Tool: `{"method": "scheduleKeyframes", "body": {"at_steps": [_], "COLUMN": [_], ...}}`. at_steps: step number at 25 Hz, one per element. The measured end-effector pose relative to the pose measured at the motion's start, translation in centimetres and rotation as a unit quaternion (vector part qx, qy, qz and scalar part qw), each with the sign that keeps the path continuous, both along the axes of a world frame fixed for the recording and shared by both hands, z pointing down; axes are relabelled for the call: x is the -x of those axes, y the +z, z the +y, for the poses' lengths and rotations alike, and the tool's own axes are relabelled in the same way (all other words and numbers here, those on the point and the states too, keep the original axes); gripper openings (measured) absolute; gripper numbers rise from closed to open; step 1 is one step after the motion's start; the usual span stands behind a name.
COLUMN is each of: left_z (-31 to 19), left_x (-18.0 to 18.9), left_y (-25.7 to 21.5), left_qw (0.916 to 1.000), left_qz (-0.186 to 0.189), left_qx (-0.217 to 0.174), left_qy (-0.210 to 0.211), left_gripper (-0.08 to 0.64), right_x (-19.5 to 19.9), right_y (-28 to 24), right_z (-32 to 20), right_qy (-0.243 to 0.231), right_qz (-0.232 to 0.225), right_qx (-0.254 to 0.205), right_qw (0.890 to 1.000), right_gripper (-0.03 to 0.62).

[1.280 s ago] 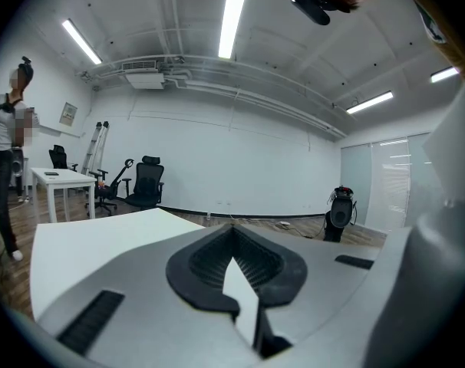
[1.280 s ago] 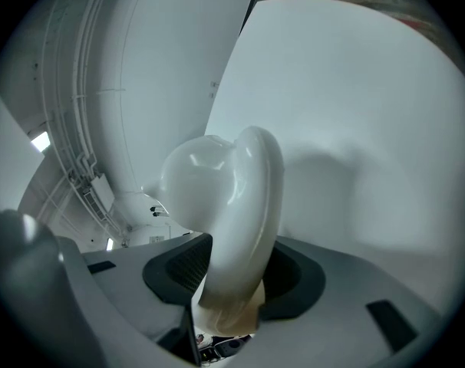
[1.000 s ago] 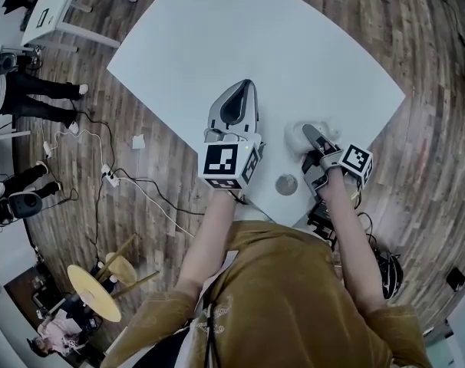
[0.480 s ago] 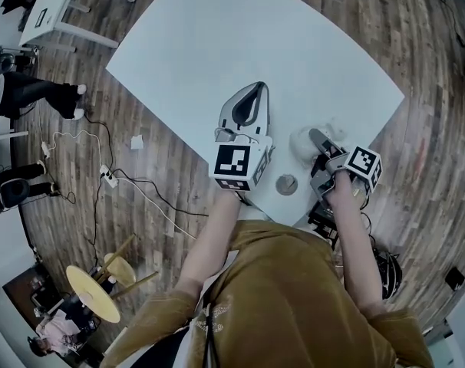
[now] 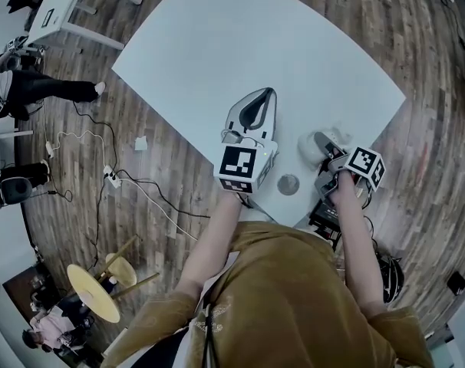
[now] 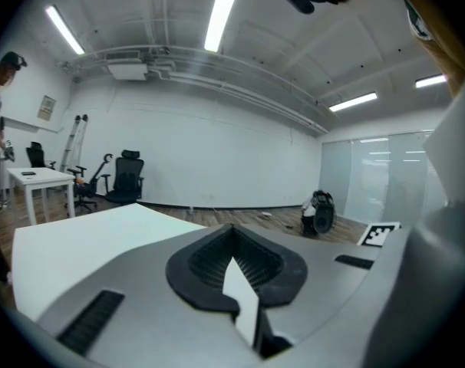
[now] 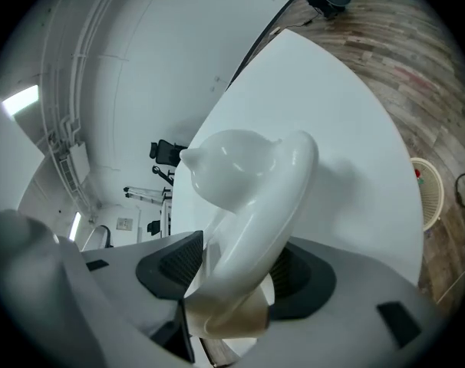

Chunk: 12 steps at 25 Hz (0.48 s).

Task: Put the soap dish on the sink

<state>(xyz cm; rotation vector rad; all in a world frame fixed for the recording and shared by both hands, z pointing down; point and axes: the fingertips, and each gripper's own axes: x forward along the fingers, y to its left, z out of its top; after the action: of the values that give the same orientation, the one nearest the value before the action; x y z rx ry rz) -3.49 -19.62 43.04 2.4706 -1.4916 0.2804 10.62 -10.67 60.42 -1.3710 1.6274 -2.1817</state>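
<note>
Your right gripper (image 5: 322,142), at the right of the head view near the lower right edge of the white table (image 5: 217,44), has the soap dish (image 5: 306,150) clamped between its jaws. The right gripper view confirms this. The glossy white, curved soap dish (image 7: 248,198) runs up from between the dark pads of the right gripper (image 7: 236,271), and its rounded end stands out over the tabletop, casting a soft shadow there. I cannot tell whether that far end touches the table.

Your left gripper (image 5: 255,110) sits at the centre of the head view, just left of the dish and apart from it. In the left gripper view the left gripper (image 6: 236,271) has its jaws pressed together with nothing between them.

A small round grey disc (image 5: 288,184) lies on the table between the two grippers, towards the near edge, and neither gripper touches it.

As for progress, the pick-up looks done, because you have a firm hold on the dish. The placing is all ahead of you. No sink shows in any view, so you probably need to carry the dish to wherever it is, set it on the rim and let go.
</note>
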Motion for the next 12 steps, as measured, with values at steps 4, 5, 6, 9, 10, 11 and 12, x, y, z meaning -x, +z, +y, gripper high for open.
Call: {"method": "scheduleKeyframes", "body": {"at_steps": [4, 5, 6, 9, 10, 11, 12], "left_z": [2.1, 3.1, 4.1, 7.5, 8.7, 9.7, 10.6], "left_x": [-4.7, -5.9, -7.0, -9.3, -9.9, -10.3, -10.6], "left_y": [3.8, 4.8, 5.8, 7.9, 8.2, 8.2, 8.2], "left_qw": [0.9871, 0.9771, 0.9629, 0.9040, 0.8887, 0.8777, 0.8680], "left_qz": [-0.075, -0.109, -0.153, -0.275, -0.290, -0.293, -0.293], "left_qx": [0.032, 0.032, 0.028, -0.005, -0.014, -0.019, -0.019], "left_qy": [0.138, 0.179, 0.220, 0.327, 0.355, 0.379, 0.401], "left_gripper": [0.009, 0.012, 0.012, 0.012, 0.012, 0.012, 0.012], "right_x": [0.3, 0.5, 0.7, 1.1, 1.2, 1.3, 1.4], "right_y": [0.6, 0.8, 0.9, 1.1, 1.1, 1.1, 1.0], "right_z": [0.0, -0.1, -0.2, -0.6, -0.6, -0.6, -0.6], "right_qy": [0.006, 0.005, 0.004, 0.005, 0.004, 0.002, 0.000], "right_qz": [-0.009, -0.010, -0.012, -0.016, -0.015, -0.013, -0.011], "right_qx": [0.005, 0.005, 0.005, 0.004, 0.002, 0.000, -0.002], "right_qw": [1.000, 1.000, 1.000, 1.000, 1.000, 1.000, 1.000], "right_gripper": [0.242, 0.242, 0.242, 0.242, 0.242, 0.242, 0.242]}}
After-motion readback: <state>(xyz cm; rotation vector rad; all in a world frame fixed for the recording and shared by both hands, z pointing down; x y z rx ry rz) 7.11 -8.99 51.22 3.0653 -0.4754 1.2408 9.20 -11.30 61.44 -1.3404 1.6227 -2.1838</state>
